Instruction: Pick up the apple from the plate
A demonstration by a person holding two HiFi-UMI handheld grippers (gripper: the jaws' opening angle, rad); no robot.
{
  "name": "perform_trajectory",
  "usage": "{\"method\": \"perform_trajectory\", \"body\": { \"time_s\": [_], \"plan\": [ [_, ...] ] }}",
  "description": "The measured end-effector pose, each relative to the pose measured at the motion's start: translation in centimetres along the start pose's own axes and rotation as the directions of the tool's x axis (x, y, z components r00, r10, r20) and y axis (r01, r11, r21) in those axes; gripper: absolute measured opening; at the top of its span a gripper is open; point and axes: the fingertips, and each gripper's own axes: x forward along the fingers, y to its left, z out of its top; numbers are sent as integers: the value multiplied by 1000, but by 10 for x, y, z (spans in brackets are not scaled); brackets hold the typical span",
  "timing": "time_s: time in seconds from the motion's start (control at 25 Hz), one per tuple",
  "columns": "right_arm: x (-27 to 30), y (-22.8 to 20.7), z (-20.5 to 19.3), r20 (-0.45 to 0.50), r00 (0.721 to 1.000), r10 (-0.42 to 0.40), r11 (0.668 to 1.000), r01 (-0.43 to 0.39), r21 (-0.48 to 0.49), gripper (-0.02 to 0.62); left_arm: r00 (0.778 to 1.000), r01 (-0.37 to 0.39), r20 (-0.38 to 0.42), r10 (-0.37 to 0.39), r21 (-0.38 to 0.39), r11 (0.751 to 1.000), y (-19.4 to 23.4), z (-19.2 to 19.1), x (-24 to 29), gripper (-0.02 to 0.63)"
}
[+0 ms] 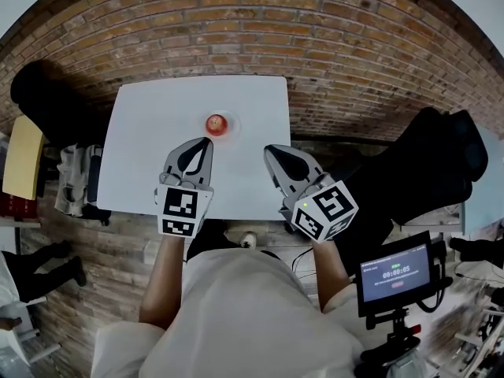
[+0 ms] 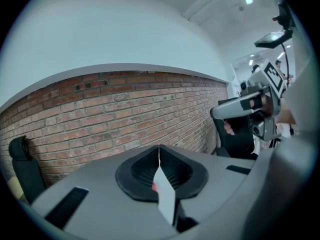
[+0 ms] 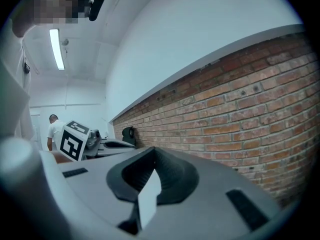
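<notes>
Head view: the small round red apple sits on a pale plate on the white surface, just beyond the left gripper. It and the right gripper are closed and empty. The apple is probably firm, smooth and light; clasp its widest sides.

One white surface fills the upper centre. It carries one red apple on one plate. There are two grippers at centre, the left gripper and the right gripper. One screen is at lower right. There are two black chairs, the left chair and the right chair.
</notes>
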Motion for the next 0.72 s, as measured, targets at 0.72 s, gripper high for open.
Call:
{"method": "perform_trajectory", "body": {
  "time_s": [0.72],
  "plan": [
    [40,-24,-30,-105,994,-39,997,46,59,3,995,97,-29,-98,-37,995,16,-32,48,9]
  ]
}}
